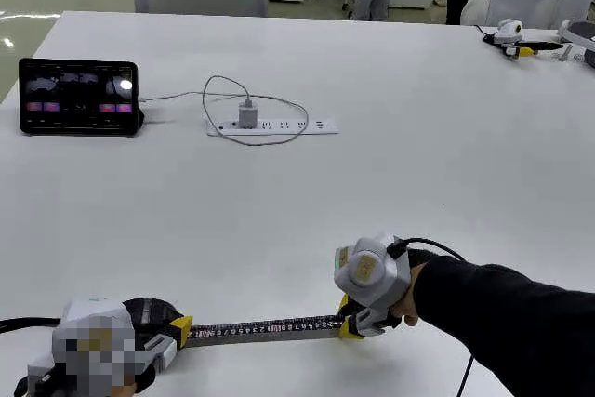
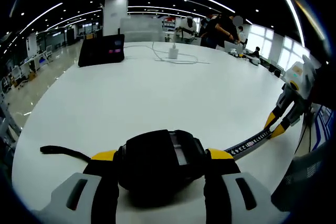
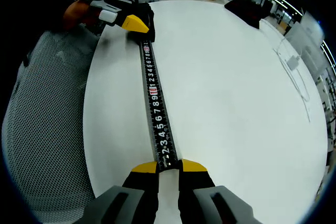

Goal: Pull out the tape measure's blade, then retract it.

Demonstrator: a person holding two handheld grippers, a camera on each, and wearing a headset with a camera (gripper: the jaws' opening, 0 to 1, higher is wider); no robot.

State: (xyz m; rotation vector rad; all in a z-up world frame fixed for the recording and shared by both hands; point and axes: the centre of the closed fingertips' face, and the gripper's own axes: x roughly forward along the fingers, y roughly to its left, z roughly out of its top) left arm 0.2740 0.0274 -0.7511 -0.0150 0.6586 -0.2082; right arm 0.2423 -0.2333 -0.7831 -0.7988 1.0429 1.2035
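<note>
1 tape measure (image 2: 157,166), 2 holds: left fingers (image 2: 105,155) clamp its case (image 1: 153,316), right fingers (image 3: 195,165) pinch its blade (image 3: 154,98).

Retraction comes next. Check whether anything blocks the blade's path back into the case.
Nothing visible does. The blade runs straight over the white table from the right gripper to the case in the left gripper.

The counter (image 1: 418,137) is big and white. A black tablet (image 1: 79,96) stands tilted up at the far left, its screen lit. Near the middle lies a white power strip (image 1: 274,125) with a charger (image 1: 247,115) plugged in. A thin cable (image 1: 172,97) loops by the strip and runs to the tablet. Small white and yellow devices (image 1: 511,36) sit at the far right corner. A black tape measure (image 1: 153,315) is at the near left, its blade (image 1: 265,328) stretched along the near edge.
</note>
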